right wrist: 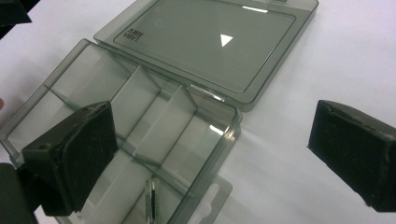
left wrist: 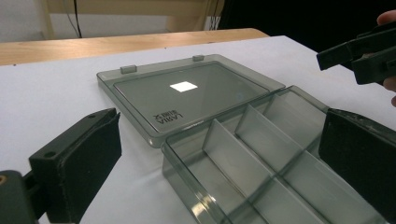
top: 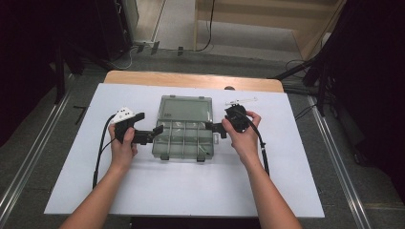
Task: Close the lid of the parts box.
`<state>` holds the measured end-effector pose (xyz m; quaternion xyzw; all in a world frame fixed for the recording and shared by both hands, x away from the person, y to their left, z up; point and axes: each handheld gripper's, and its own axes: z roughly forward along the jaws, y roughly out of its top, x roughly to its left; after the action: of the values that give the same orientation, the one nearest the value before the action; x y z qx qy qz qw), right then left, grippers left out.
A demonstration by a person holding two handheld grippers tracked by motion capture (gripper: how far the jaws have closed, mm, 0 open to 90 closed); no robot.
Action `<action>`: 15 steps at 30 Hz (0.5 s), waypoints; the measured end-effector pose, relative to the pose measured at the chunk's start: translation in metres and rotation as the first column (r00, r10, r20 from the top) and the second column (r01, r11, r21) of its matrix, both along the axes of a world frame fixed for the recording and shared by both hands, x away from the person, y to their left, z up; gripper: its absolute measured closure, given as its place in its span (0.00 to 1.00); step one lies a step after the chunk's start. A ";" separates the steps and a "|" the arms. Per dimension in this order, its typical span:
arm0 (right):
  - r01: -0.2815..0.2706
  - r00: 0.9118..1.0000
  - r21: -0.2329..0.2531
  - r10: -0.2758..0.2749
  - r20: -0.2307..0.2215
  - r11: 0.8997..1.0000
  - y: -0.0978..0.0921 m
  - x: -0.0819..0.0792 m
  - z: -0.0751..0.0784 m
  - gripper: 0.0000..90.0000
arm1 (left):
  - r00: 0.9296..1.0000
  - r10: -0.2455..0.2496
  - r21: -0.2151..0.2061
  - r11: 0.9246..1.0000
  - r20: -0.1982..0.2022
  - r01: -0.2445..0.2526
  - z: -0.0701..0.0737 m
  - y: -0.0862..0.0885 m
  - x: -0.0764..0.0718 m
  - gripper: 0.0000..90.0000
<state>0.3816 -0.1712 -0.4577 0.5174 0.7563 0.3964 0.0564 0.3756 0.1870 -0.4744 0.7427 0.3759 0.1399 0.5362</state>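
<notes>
With its near corner cut off in both gripper views, the open clear box (top: pixel 184 133) lies flat between the left gripper (top: pixel 154 133) and right gripper (top: pixel 216 128), both released, jaws spread and level at its sides.

One open box (top: pixel 184 126), two claws (top: pixel 155 132)

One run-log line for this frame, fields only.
box: clear compartment box open, lid flat behind | left gripper: open, at box's left edge | right gripper: open, at right edge | contents: none seen
</notes>
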 end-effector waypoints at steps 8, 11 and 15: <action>0.013 1.000 0.044 -0.013 -0.013 0.999 0.001 0.014 -0.008 0.05 | 1.000 0.002 0.001 1.000 -0.025 -0.002 0.000 -0.006 0.021 0.00; 0.004 1.000 0.063 -0.003 -0.014 0.998 0.002 0.020 -0.009 0.05 | 0.999 0.013 0.003 1.000 -0.040 -0.013 -0.001 -0.007 0.030 0.01; 0.002 1.000 0.091 -0.001 -0.010 0.996 0.004 0.026 -0.008 0.04 | 0.998 0.037 0.010 0.999 -0.049 -0.036 -0.002 -0.008 0.038 0.05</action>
<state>0.4072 -0.1674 -0.4661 0.5220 0.7374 0.4277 0.0291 0.4135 0.1791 -0.4769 0.7413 0.4018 0.1331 0.5209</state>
